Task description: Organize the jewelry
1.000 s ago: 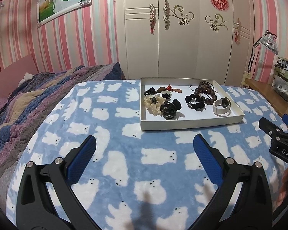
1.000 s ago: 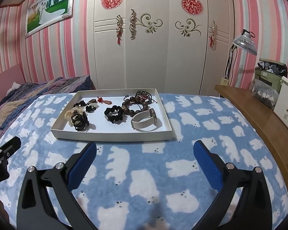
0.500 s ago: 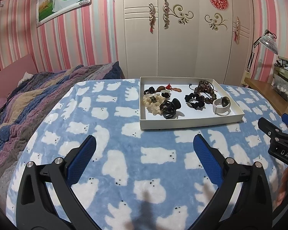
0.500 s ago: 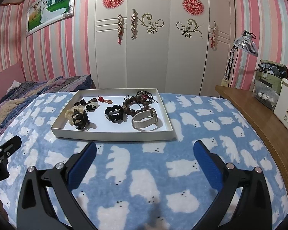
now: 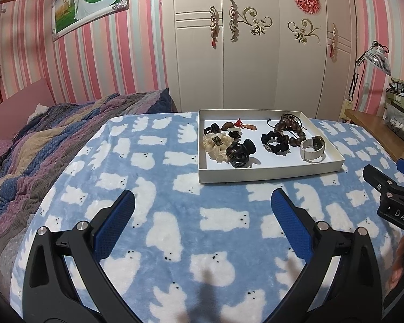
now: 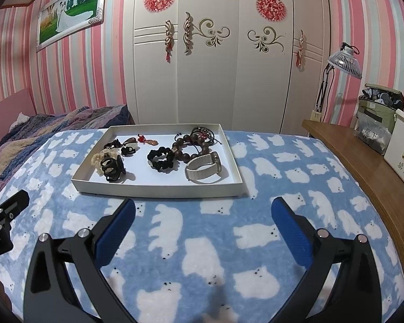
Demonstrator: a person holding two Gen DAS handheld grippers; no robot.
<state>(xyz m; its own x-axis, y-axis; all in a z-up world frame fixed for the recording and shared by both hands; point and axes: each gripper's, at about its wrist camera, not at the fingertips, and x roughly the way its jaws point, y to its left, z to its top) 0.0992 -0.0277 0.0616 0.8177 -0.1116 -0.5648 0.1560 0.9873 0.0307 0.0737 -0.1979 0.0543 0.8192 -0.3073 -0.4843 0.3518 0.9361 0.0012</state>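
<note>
Presently, left gripper [image 5: 202, 202]: wide, empty.
Right gripper [image 6: 202, 204]: wide, empty.
Tray [image 6: 159, 189]: ahead, items tangled.
Advice: approach watch [image 6: 203, 168] squarely, lift clear of beads [image 6: 191, 145].

The left gripper [image 5: 202, 204] is seen at the bottom of the frame, its blue pads wide apart above a blue blanket [image 5: 159, 188]. A white tray [image 5: 269, 173] is set right of centre, filled with a black clip [image 5: 239, 152], a bead bracelet [image 5: 291, 132] and a watch [image 5: 312, 149]. Part of the right gripper [image 5: 387, 196] is shown at the right edge.
</note>
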